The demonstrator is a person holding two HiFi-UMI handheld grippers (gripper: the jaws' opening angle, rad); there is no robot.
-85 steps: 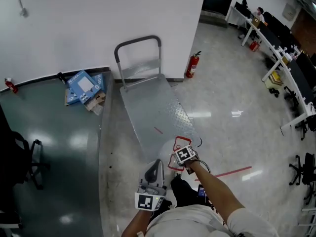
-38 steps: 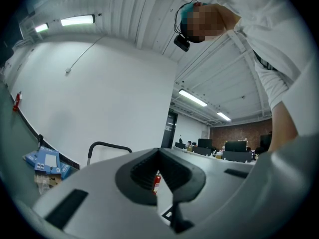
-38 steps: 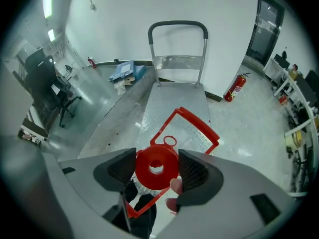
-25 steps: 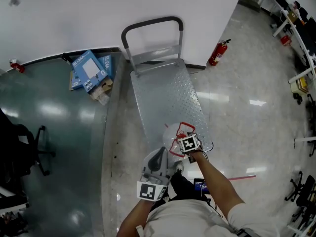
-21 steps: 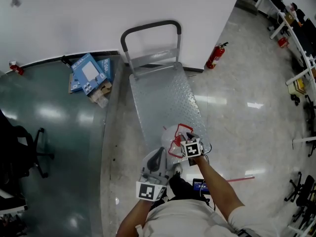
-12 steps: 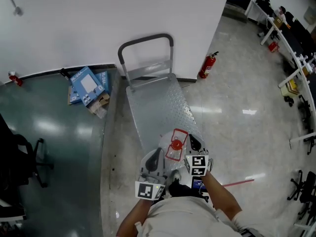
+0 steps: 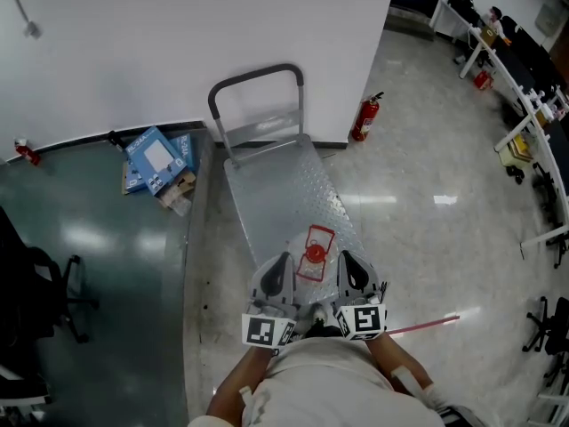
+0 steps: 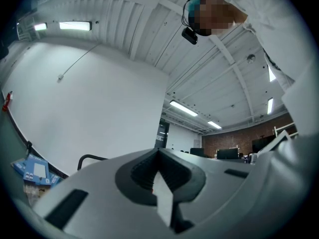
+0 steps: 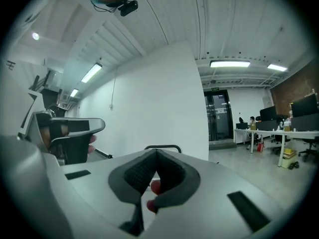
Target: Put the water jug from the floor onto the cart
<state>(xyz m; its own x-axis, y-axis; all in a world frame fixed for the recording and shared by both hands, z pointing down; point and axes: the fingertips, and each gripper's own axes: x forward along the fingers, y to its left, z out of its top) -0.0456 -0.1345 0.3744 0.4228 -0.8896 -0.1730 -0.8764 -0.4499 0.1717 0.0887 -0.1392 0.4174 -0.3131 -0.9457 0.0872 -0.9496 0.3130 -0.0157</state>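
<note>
The clear water jug (image 7: 311, 268) with its red cap (image 7: 313, 255) and red handle (image 7: 320, 237) stands upright on the near end of the grey metal cart (image 7: 267, 189). Both grippers hover close in front of me, above the jug and on either side of it. My left gripper (image 7: 282, 263) is shut, with its tips (image 8: 158, 152) meeting and nothing held. My right gripper (image 7: 345, 259) is shut too, and it holds nothing. In the right gripper view a bit of red shows through the gap behind the closed tips (image 9: 156, 152). The cart's push handle (image 7: 255, 76) rises at the far end by the white wall.
A red fire extinguisher (image 7: 361, 118) stands by the wall right of the cart. Blue boxes (image 7: 156, 157) lie left of it on the glossy dark floor. An office chair (image 7: 40, 283) is at the far left, and desks (image 7: 511, 69) at the right. A red line (image 7: 425, 326) marks the floor.
The right gripper has let go of the jug's red handle, shut, and lifted back to a level pose beside the left one. The jug stays on the cart. The left gripper rose slightly.
</note>
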